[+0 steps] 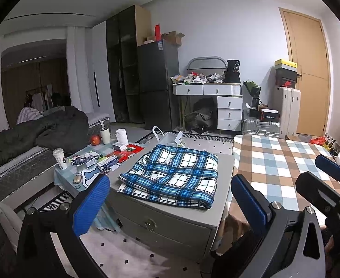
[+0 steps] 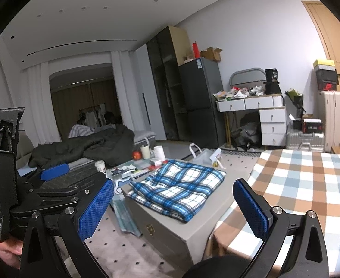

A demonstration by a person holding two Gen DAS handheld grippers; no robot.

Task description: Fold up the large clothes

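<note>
A blue-and-white plaid garment (image 1: 172, 173) lies folded in a thick stack on top of a grey drawer chest (image 1: 170, 220). My left gripper (image 1: 170, 206) is open, its blue pads wide apart, held short of the chest with nothing between them. My right gripper (image 2: 173, 208) is open too and empty, with the folded garment (image 2: 179, 187) just beyond it on the chest (image 2: 170, 229). In the left wrist view the right gripper (image 1: 318, 173) hovers over the checked tablecloth (image 1: 281, 162). The left gripper (image 2: 63, 178) appears at the left of the right wrist view.
A table with a brown, blue and white checked cloth (image 2: 308, 185) stands right of the chest. On the left, a low table (image 1: 93, 157) carries cups and packets beside a bed with a dark duvet (image 1: 42, 134). A fridge (image 1: 158, 83), drawer desk (image 1: 227, 108) and suitcases (image 1: 285, 108) line the far wall.
</note>
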